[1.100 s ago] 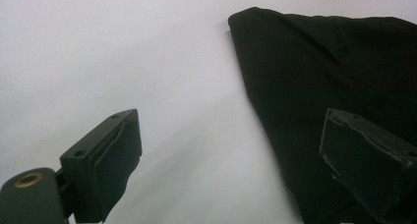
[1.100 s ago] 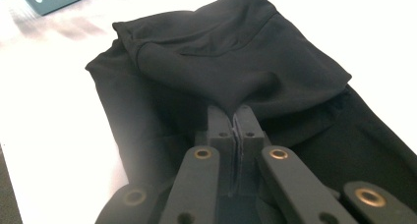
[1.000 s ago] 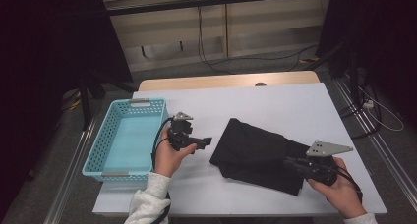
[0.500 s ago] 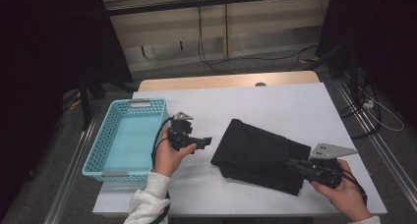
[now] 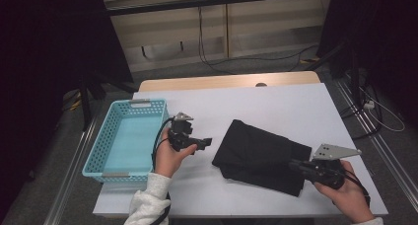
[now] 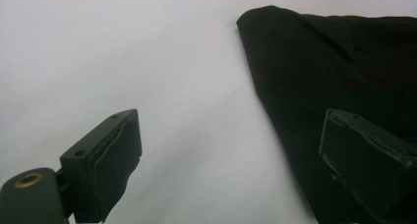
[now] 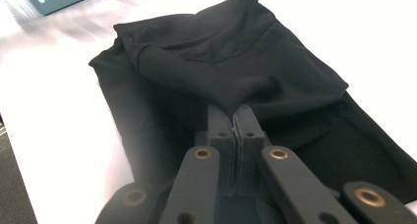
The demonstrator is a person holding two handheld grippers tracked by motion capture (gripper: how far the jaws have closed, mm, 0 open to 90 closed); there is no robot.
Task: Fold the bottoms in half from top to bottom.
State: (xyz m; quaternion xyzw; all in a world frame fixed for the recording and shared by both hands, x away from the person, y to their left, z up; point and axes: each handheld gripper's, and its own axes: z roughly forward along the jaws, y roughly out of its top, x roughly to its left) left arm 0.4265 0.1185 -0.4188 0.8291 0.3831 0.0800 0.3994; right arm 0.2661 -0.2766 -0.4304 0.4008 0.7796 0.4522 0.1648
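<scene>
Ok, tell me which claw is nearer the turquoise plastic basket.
Left. The left claw hovers just beside the turquoise plastic basket; the right claw is farther off, pinching the black cloth.

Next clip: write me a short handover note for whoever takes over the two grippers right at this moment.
Right gripper: jaws shut on a fold of the black cloth at its near right edge.
Left gripper: open, holding nothing, over bare table just left of the cloth.
Cloth: lies roughly folded on the white table. Blue basket stands at the table's left edge; nothing visible in it.
Done: cloth gripped on one side.
Left, probably: grip the left edge with the free gripper, finish folding, perhaps move it to the basket.
</scene>
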